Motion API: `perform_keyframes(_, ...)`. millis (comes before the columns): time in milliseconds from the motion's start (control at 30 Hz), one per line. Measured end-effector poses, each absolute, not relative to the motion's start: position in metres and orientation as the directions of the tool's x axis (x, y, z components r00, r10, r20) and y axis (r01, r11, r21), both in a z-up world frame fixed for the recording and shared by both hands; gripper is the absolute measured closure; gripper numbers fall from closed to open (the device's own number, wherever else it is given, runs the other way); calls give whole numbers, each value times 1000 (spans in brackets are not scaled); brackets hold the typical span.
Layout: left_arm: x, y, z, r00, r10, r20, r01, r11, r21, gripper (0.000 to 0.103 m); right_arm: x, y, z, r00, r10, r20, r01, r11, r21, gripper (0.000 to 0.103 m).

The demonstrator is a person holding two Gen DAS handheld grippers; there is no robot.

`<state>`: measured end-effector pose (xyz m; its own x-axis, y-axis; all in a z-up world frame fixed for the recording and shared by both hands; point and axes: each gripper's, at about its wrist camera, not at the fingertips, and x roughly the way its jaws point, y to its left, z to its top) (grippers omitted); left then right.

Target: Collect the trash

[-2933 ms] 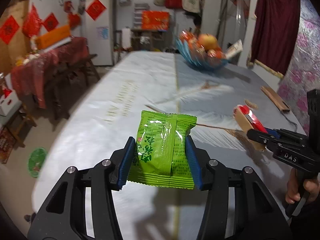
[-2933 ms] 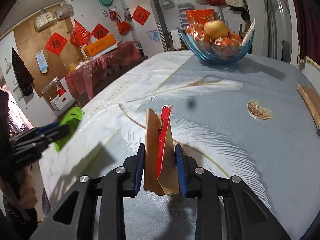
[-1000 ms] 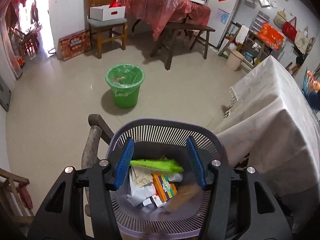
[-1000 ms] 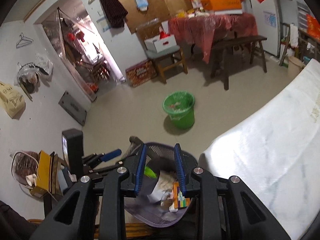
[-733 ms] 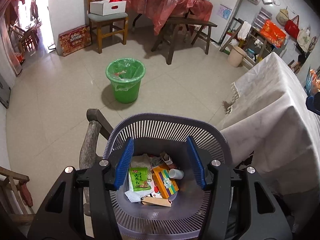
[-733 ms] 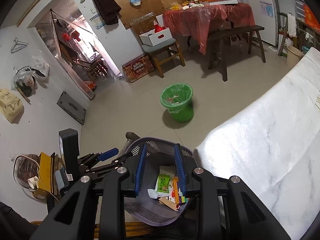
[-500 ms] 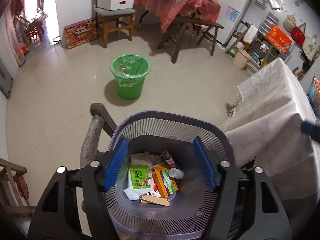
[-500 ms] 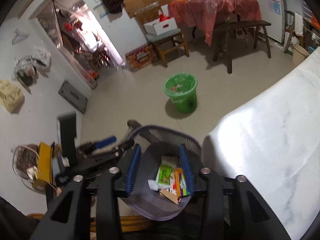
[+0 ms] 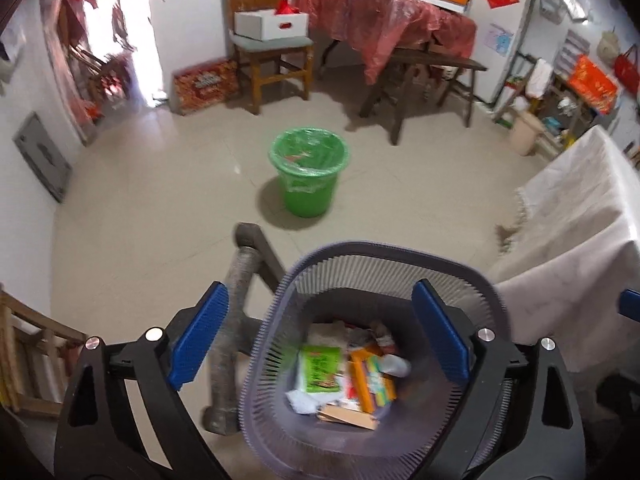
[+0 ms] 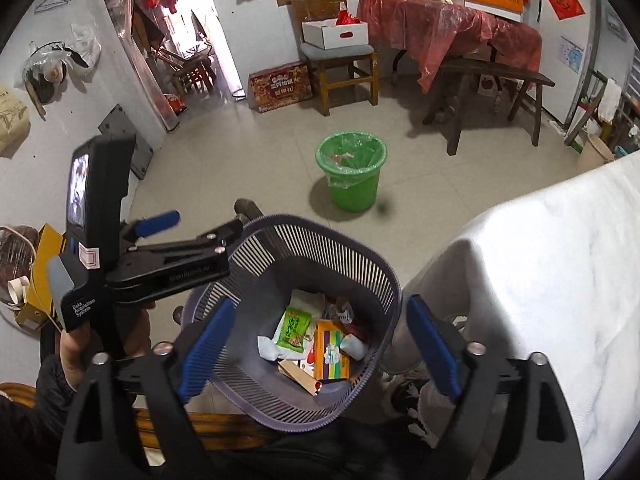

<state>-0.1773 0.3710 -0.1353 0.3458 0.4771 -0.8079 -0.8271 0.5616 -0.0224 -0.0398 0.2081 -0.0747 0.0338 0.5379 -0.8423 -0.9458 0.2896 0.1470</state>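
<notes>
Trash sits piled in the bottom of the grey slatted wastebasket, and both grippers hang over it, pointing down. The green snack packet lies flat on crumpled white paper on the left of the heap. Just right of it is an orange and green carton, and the brown cardboard piece with its red strip rests at the near edge of the pile, touching the carton's corner.

Look at the left gripper: its jaws have just been opening and now stand spread wide, blue pads apart, nothing between them but the basket below. Same story with the right gripper: jaws just sprung apart, wide and empty, straddling the basket rim from above. From the right-hand camera you can see the person's hand wrapped round the left tool's handle, at the basket's left side.

The left camera's picture is blurred, so the packet and carton look smeared there. Further out on the tiled floor stands a green bucket lined with a green bag, well apart from the basket. The cloth-covered table edge is just to the basket's right.
</notes>
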Motion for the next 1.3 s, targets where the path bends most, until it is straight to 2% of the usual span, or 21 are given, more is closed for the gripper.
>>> perform_keyframes(167, -172, 356, -121, 235, 634, -737, -850, 502, 161, 13, -43, 207, -73, 33, 536, -844, -958, 256, 126, 12)
perform_keyframes(333, -161, 338, -96, 265, 637, -724, -840, 521, 150, 11, -35, 195, -49, -5, 604, -797, -958, 226, 178, 8)
perform_keyframes(500, -148, 315, -76, 187, 713, -676, -818, 494, 294, 11, -27, 180, -31, -22, 662, -749, -959, 198, 204, 8)
perform_keyframes(800, -149, 275, -31, 99, 800, -592, -823, 400, 402, 9, -28, 151, -6, -42, 743, -668, -966, 142, 218, 7)
perform_keyframes(967, -170, 256, -8, 88, 813, -575, -853, 360, 378, 8, -38, 133, 8, -32, 770, -637, -974, 119, 192, 5)
perform_keyframes(1067, -191, 251, 2, 130, 798, -588, -883, 363, 298, 7, -41, 125, 11, -24, 770, -637, -974, 125, 189, 5)
perform_keyframes(1133, -200, 250, -1, 164, 779, -605, -885, 387, 259, 7, -45, 123, 11, -11, 765, -644, -973, 141, 185, 5)
perform_keyframes(1300, -212, 258, -18, 164, 764, -623, -875, 405, 266, 7, -61, 134, 1, -15, 727, -687, -967, 163, 195, 5)
